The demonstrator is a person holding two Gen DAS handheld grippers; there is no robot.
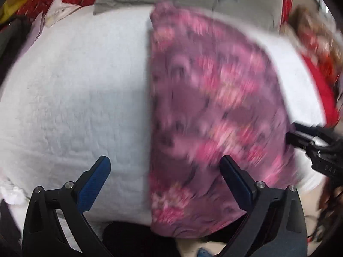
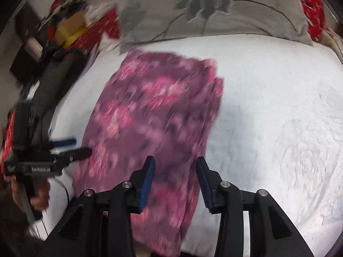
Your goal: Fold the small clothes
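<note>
A folded purple and pink patterned cloth (image 1: 214,107) lies flat on the white quilted cover (image 1: 64,96), its straight left edge running up the middle of the left wrist view. My left gripper (image 1: 165,165) hovers open and wide over that edge, with nothing gripped. In the right wrist view the same cloth (image 2: 154,111) lies slanted, and my right gripper (image 2: 175,165) stands open just above its near right part, pads not pressing on it. The left gripper (image 2: 79,146) shows at the cloth's left side, and the right gripper (image 1: 291,133) shows at its right side. Both views are blurred.
A grey pillow with a flower print (image 2: 214,10) lies behind the cloth. Red patterned fabric (image 2: 310,6) shows at the far corners. Clutter with a yellow box (image 2: 70,30) sits at the far left. The white cover (image 2: 278,107) stretches bare to the right.
</note>
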